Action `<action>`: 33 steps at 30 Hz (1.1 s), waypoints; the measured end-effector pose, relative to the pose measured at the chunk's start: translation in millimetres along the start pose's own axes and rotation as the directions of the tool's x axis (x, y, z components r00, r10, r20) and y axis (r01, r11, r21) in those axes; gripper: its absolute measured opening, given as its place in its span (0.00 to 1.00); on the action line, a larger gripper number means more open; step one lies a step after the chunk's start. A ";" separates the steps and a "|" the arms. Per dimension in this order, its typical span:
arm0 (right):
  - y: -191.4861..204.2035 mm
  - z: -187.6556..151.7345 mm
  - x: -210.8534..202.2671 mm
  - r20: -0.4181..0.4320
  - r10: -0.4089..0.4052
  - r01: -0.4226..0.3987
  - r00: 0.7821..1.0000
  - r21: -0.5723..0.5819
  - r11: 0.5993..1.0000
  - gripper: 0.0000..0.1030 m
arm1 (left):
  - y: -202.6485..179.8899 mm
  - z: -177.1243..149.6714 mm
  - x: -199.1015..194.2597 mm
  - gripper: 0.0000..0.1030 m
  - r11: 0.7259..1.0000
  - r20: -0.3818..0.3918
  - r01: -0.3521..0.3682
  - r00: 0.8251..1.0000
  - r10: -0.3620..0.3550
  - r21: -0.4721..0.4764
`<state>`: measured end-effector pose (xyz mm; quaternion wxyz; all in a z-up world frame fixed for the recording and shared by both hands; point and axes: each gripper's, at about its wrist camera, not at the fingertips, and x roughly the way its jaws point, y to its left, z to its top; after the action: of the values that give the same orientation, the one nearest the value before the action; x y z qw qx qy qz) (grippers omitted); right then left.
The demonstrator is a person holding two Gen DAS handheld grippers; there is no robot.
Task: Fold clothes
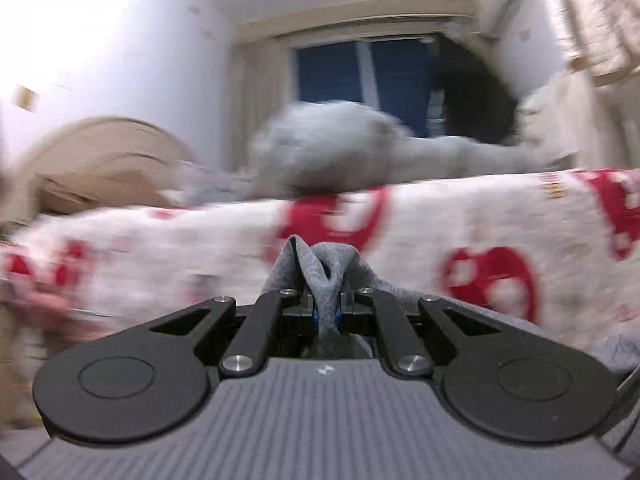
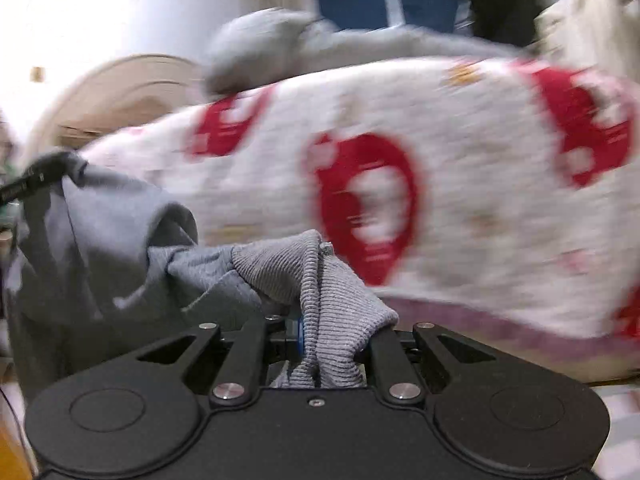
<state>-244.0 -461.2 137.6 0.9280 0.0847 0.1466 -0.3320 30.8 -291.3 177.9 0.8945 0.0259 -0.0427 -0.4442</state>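
Gripping a bunched fold of grey knit garment, the left gripper has its jaws drawn nearly together, fabric pinched between the blue-edged pads and rising in a peaked loop just ahead of them. More of the same grey cloth trails off low to this gripper's right.

Right gripper: jaws likewise closed tight on the grey garment, here on a ribbed band, cuff or hem, cannot tell which. The ribbed part humps up directly in front of the fingers; smoother grey cloth stretches away to this gripper's left and hangs in loose folds. At the far left of that view a dark bar-like object meets the cloth's upper edge; it may be the other tool, too blurred to say.

Ahead of both grippers: white blanket with large red motifs covering a bed, heavily motion-blurred in both views. Beyond it, ahead of the left gripper, a grey heap of cloth lies on the bed. Farther off, a window with dark blue panes. Beyond the blanket to the left gripper's left, a curved beige headboard. Pale fabric hangs upper right.
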 end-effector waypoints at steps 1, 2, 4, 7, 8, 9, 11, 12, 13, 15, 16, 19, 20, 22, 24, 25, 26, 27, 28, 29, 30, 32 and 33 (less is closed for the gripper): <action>-10.5 -0.4 -6.5 -0.004 -0.064 0.064 0.998 -0.008 0.998 0.11 | -12.8 -9.3 20.1 0.11 0.999 -0.052 0.045 0.998 -0.046 -0.013; -23.0 -4.7 -8.1 -0.024 -0.141 0.141 0.990 -0.013 0.990 0.11 | -25.6 -18.6 40.2 0.19 0.996 -0.103 0.090 0.990 -0.092 -0.029; -48.1 -13.8 -11.0 -0.065 -0.293 0.292 0.954 -0.026 0.956 0.11 | -54.3 -47.0 78.2 0.48 0.984 -0.269 0.174 0.947 -0.176 -0.032; -98.2 -62.1 17.8 -0.228 -0.495 0.487 0.839 -0.091 0.868 0.22 | -81.6 -101.1 85.8 0.51 0.979 -0.455 0.204 0.874 -0.168 0.029; -115.8 -81.2 30.8 -0.289 -0.550 0.540 0.784 -0.122 0.833 0.28 | -82.2 -120.3 76.8 0.51 0.972 -0.480 0.230 0.859 -0.180 0.046; -131.7 -101.8 43.4 -0.361 -0.548 0.551 0.754 -0.105 0.828 0.28 | -77.9 -138.0 66.2 0.55 0.967 -0.500 0.250 0.845 -0.190 0.054; -157.4 -140.8 54.4 -0.464 -0.480 0.548 0.745 0.014 0.837 0.29 | -54.3 -172.9 45.1 0.64 0.971 -0.560 0.232 0.812 -0.166 0.048; -161.1 -154.8 57.2 -0.491 -0.465 0.551 0.737 0.037 0.834 0.29 | -41.4 -188.4 36.3 0.64 0.976 -0.599 0.215 0.786 -0.152 0.034; -157.4 -160.8 61.0 -0.493 -0.473 0.548 0.730 0.010 0.836 0.30 | -26.4 -201.3 26.4 0.64 0.982 -0.635 0.186 0.760 -0.138 0.009; -136.7 -160.5 69.6 -0.463 -0.489 0.506 0.740 -0.097 0.857 0.34 | 4.3 -226.0 8.6 0.64 0.992 -0.704 0.118 0.700 -0.120 -0.051; -126.9 -156.8 75.2 -0.437 -0.487 0.481 0.756 -0.134 0.866 0.37 | 18.9 -236.7 0.1 0.64 0.993 -0.729 0.085 0.674 -0.119 -0.084; -86.8 -135.6 92.7 -0.365 -0.378 0.344 0.851 -0.159 0.926 0.44 | 51.2 -258.1 -27.1 0.64 0.990 -0.759 0.010 0.641 -0.117 -0.144; -72.2 -131.9 97.1 -0.368 -0.292 0.262 0.883 -0.132 0.956 0.47 | 59.9 -262.9 -34.4 0.65 0.988 -0.769 -0.011 0.630 -0.110 -0.151; -43.0 -130.0 106.7 -0.384 -0.106 0.089 0.917 -0.063 0.994 0.48 | 71.7 -265.5 -45.8 0.66 0.990 -0.781 -0.048 0.621 -0.074 -0.132; -15.6 -139.0 117.3 -0.416 0.086 -0.073 0.905 0.047 0.996 0.49 | 83.8 -267.6 -53.2 0.72 0.988 -0.786 -0.085 0.616 -0.052 -0.132; -4.8 -144.4 123.6 -0.432 0.160 -0.134 0.888 0.090 0.987 0.49 | 90.0 -268.7 -55.6 0.73 0.985 -0.788 -0.102 0.614 -0.049 -0.141; 6.0 -149.9 129.7 -0.445 0.231 -0.192 0.865 0.132 0.973 0.49 | 96.5 -271.3 -55.9 0.73 0.980 -0.788 -0.118 0.613 -0.054 -0.158; 16.3 -156.1 134.4 -0.461 0.282 -0.233 0.842 0.161 0.959 0.49 | 101.8 -273.8 -57.8 0.73 0.977 -0.787 -0.127 0.615 -0.059 -0.172; 24.3 -163.2 140.6 -0.479 0.327 -0.270 0.814 0.185 0.945 0.49 | 107.1 -276.3 -59.6 0.73 0.973 -0.785 -0.136 0.616 -0.064 -0.186; 34.2 -168.8 145.2 -0.498 0.362 -0.302 0.788 0.201 0.932 0.49 | 111.3 -278.5 -60.4 0.73 0.972 -0.785 -0.137 0.616 -0.069 -0.193; 44.5 -173.9 147.4 -0.512 0.381 -0.321 0.770 0.205 0.925 0.49 | 114.5 -279.9 -60.7 0.73 0.969 -0.785 -0.140 0.614 -0.077 -0.205; 61.1 -180.1 152.4 -0.542 0.408 -0.356 0.735 0.204 0.912 0.49 | 121.0 -282.8 -61.3 0.76 0.962 -0.786 -0.146 0.611 -0.094 -0.229; 68.5 -182.2 154.4 -0.554 0.417 -0.370 0.720 0.200 0.907 0.50 | 122.8 -286.4 -59.8 0.81 0.957 -0.791 -0.150 0.602 -0.112 -0.249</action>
<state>-125.6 -453.7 -80.7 0.8822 0.2466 0.3909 -0.0900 120.6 -167.1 -99.9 0.8174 0.0894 0.4262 -0.3772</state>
